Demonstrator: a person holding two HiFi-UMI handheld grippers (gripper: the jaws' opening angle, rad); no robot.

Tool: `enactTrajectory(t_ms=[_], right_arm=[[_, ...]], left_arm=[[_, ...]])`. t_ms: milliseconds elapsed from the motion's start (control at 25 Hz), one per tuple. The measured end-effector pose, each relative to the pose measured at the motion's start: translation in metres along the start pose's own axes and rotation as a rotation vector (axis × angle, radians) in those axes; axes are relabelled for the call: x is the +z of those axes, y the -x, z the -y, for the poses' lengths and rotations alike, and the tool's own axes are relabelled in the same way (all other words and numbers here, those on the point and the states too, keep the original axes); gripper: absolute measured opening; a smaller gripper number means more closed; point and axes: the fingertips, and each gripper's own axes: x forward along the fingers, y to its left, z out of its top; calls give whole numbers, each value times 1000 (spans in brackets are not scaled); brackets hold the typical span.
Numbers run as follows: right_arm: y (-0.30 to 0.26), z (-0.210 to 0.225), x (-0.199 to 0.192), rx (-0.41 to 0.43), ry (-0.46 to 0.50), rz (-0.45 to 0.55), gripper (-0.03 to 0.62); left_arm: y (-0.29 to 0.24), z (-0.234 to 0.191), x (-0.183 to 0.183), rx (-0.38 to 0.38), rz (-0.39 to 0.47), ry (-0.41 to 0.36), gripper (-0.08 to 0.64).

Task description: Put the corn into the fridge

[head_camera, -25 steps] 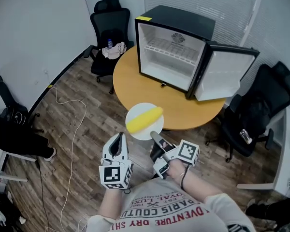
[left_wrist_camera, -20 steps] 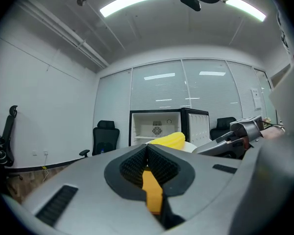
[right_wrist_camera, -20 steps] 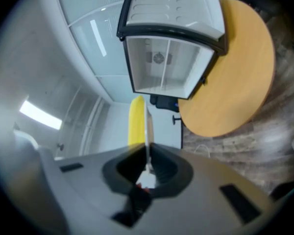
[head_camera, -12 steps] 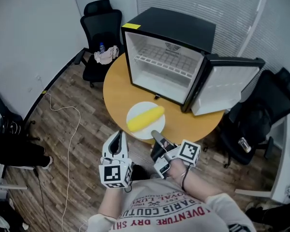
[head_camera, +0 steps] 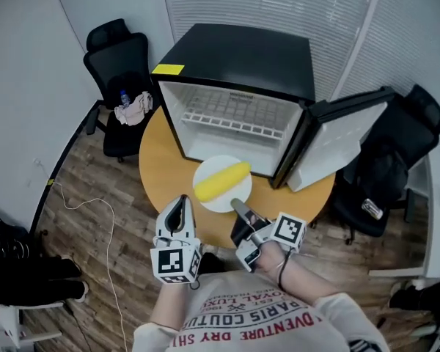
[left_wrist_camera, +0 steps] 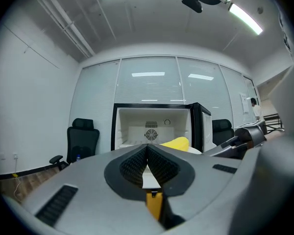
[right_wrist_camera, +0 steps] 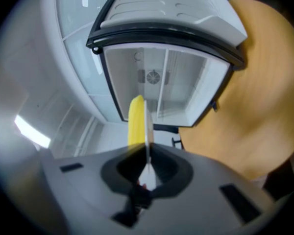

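A yellow corn cob point(head_camera: 221, 180) lies on a white plate point(head_camera: 229, 201), held in the air just in front of the open black fridge point(head_camera: 235, 64). My right gripper point(head_camera: 239, 210) is shut on the plate's near rim. Seen from the right gripper view, the plate point(right_wrist_camera: 148, 131) is edge-on between the jaws, with the corn point(right_wrist_camera: 135, 121) beside it and the fridge's white inside point(right_wrist_camera: 161, 82) beyond. My left gripper point(head_camera: 180, 211) is shut and holds nothing, left of the plate. The left gripper view shows the corn point(left_wrist_camera: 176, 143) against the fridge opening point(left_wrist_camera: 154, 126).
The fridge stands on a round wooden table point(head_camera: 160, 169), its door point(head_camera: 337, 141) swung open to the right. A wire shelf point(head_camera: 231, 119) spans the inside. One black office chair point(head_camera: 121, 64) with a bottle stands at the left, another point(head_camera: 396, 160) at the right.
I have come closer to the fridge. The plate with the corn, held by my right gripper, is now nearer the opening. Both grippers kept their grip state.
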Motion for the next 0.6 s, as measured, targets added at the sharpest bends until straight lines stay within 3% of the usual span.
enactTrajectory(t_ms=[600], right_arm=[[-91, 1, 85, -24, -27, 330, 41]], left_arm=[[-144, -39, 7, -312, -21, -21, 32]])
